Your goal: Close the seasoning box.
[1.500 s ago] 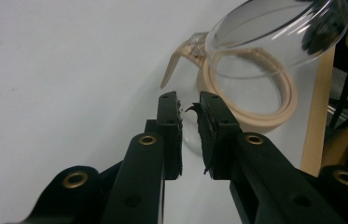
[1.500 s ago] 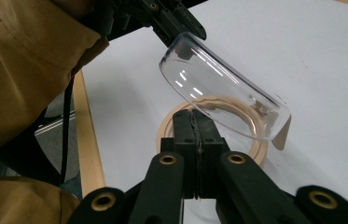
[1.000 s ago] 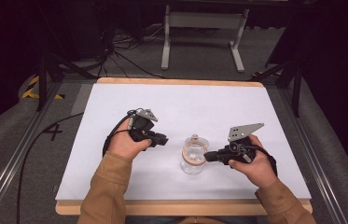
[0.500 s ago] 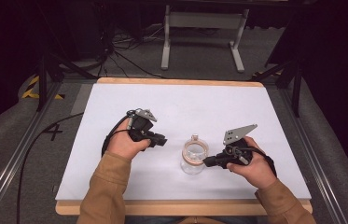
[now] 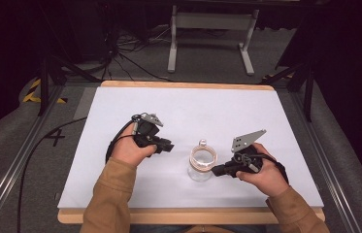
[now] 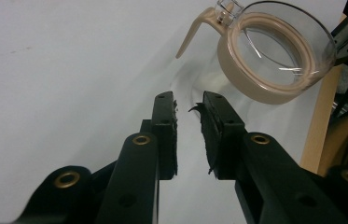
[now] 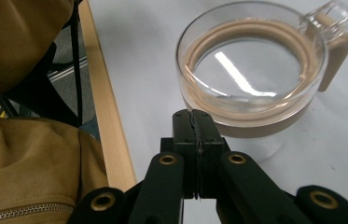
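A clear glass jar [image 5: 202, 162] with a tan collar and a tan handle stands on the white table top [image 5: 193, 111], between my two hands. My left gripper [image 5: 169, 145] lies to its left and points at it. Seen from the left gripper view, this gripper [image 6: 188, 105] has a narrow gap with nothing in it; its jaws have just been opening, and the jar [image 6: 274, 51] is ahead to the right. My right gripper [image 5: 215, 171] is shut and empty. Its tips [image 7: 194, 116] sit right at the jar's [image 7: 251, 70] tan collar; whether they touch it I cannot tell.
The table's wooden near edge [image 5: 188, 216] runs just behind both forearms in tan sleeves [image 5: 108, 194]. A metal stand [image 5: 210, 36] and cables [image 5: 120, 53] are on the floor beyond the far edge. White surface lies open toward the far side.
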`<control>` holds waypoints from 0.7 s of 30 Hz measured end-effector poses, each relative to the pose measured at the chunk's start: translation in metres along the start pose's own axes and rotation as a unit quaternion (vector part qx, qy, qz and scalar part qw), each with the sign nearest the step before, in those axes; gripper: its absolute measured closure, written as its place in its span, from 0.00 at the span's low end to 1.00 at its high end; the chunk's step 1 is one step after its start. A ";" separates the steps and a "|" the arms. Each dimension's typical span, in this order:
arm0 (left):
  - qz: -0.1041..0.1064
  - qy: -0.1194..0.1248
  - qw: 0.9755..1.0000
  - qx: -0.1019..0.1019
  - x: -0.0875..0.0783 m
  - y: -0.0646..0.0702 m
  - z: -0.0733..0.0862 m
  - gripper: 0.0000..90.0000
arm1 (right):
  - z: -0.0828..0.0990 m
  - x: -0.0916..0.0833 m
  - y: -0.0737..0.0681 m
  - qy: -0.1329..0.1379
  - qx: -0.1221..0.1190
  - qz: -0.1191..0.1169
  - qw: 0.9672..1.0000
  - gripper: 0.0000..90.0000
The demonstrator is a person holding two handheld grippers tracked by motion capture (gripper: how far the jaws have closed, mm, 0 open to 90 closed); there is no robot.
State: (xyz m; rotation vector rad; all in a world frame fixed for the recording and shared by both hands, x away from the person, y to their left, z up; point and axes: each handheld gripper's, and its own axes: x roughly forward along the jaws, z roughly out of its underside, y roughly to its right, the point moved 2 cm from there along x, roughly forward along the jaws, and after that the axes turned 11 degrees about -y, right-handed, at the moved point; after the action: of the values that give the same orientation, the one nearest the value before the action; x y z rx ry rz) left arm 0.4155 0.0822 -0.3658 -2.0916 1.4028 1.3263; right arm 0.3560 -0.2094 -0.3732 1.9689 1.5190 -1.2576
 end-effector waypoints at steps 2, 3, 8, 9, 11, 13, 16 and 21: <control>-0.006 0.002 1.000 -0.004 -0.001 0.000 0.001 0.81 | -0.001 -0.006 0.001 0.015 0.001 0.007 1.000 1.00; -0.007 0.006 1.000 -0.004 -0.001 0.000 0.002 0.80 | -0.002 -0.009 0.002 0.027 0.000 0.011 1.000 0.96; -0.021 0.017 0.999 -0.022 -0.007 -0.004 0.011 0.78 | 0.000 -0.032 0.015 0.081 0.020 0.058 0.995 0.83; -0.021 0.021 0.999 -0.028 -0.007 -0.005 0.012 0.77 | 0.001 -0.037 0.019 0.091 0.028 0.067 0.993 0.81; -0.029 0.025 0.999 -0.035 -0.010 -0.007 0.016 0.76 | 0.004 -0.046 0.028 0.106 0.042 0.089 0.990 0.78; -0.033 0.031 0.998 -0.042 -0.011 -0.009 0.019 0.75 | 0.009 -0.052 0.036 0.113 0.056 0.108 0.986 0.75; -0.042 0.038 0.997 -0.060 -0.012 -0.015 0.024 0.74 | 0.018 -0.062 0.052 0.124 0.086 0.152 0.977 0.70; -0.051 0.042 0.994 -0.082 -0.008 -0.027 0.030 0.71 | 0.034 -0.068 0.074 0.117 0.129 0.215 0.961 0.64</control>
State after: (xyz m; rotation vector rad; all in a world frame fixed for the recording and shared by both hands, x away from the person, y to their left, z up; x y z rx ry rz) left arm 0.4215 0.1194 -0.3816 -2.3180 1.2372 1.3687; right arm 0.4062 -0.3008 -0.3535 2.5186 0.9669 -1.1071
